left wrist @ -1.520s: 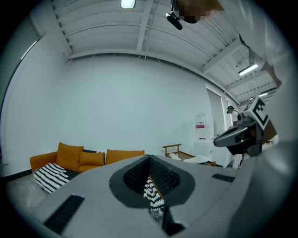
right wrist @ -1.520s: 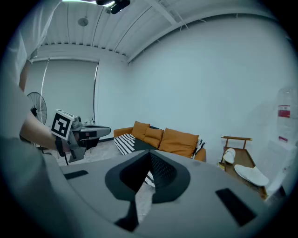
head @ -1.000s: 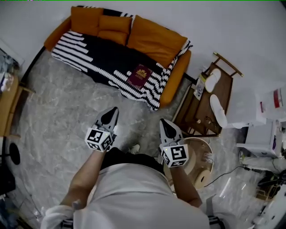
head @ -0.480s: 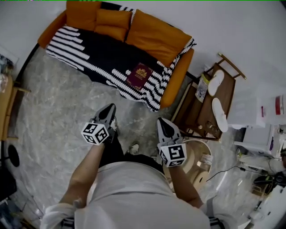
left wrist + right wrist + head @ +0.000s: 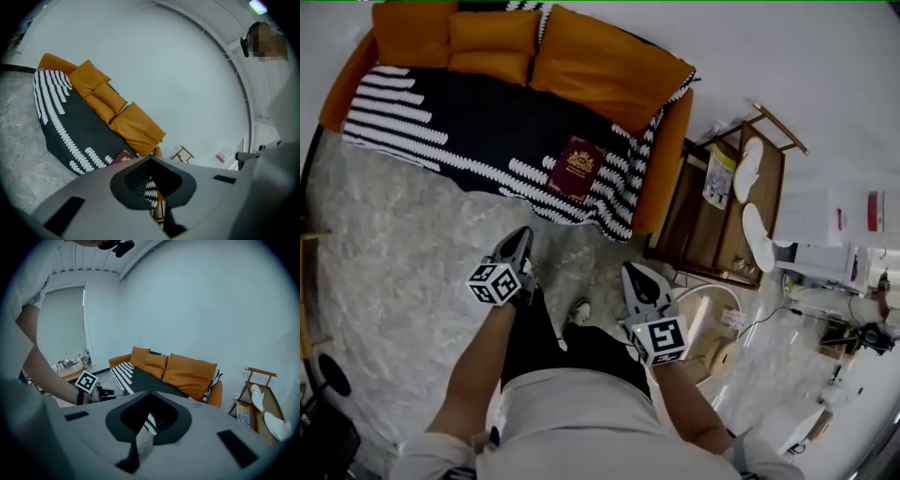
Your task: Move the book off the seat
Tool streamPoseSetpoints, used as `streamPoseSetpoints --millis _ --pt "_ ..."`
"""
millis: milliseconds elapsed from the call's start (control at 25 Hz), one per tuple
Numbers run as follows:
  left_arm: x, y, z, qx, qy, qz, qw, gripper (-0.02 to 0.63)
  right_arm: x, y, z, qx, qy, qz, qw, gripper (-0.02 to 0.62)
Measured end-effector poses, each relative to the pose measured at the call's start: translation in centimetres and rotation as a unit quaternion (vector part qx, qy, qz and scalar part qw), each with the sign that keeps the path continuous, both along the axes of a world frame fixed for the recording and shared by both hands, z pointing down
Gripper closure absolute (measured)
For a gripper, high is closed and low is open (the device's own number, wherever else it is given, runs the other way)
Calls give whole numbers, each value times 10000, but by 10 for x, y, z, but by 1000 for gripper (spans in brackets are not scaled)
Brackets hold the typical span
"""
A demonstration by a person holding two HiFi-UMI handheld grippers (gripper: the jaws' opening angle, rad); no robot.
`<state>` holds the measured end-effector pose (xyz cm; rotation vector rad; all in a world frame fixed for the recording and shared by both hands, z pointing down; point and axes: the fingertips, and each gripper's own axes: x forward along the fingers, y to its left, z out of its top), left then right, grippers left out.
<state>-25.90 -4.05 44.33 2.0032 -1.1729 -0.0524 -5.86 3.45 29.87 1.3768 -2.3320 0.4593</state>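
Book point(image 5: 575, 168), slim and maroon with a gold emblem, lies flat on the striped throw point(image 5: 441, 122) over the orange sofa point(image 5: 609, 75) seat in the head view, with the left gripper point(image 5: 517, 246) and right gripper point(image 5: 637, 281) both well short of it. The left gripper view shows jaws together on nothing; the book looks light and stiff with a probably slick cover, so its near edge, lifted off the soft throw, seems the place to pinch. The right gripper view shows jaws likewise together and empty.

Orange sofa point(image 5: 609, 75), seemingly marble floor point(image 5: 403, 262), white wall point(image 5: 787, 56).
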Motion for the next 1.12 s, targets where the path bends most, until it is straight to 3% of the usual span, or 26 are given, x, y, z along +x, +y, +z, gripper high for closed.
streamPoseSetpoints --millis 200,400,640,720,840,1000,1120 --pt "-12 -44 46 -188 173 221 9994 589 -33 -29 28 -117 204 -98 9997 574" --pt "-3 -81 109 -370 383 262 9982 588 -51 -63 72 -272 8 -24 9996 574" --pt "14 -123 207 -703 1215 -9 9901 588 -66 -93 155 -532 -33 -432 9976 574" --pt "17 -127 235 -867 1280 -31 9880 586 -67 -101 175 -602 5 -588 9965 574" --pt "14 -134 265 -1051 1259 -25 9865 466 -62 -119 197 -572 -1 -599 9966 574" --pt "22 -141 292 -1183 1338 213 9837 444 -62 -139 219 -488 94 -721 9962 574" --pt "32 -146 309 -1406 1670 217 9756 403 -60 -149 229 -524 138 -722 9959 574"
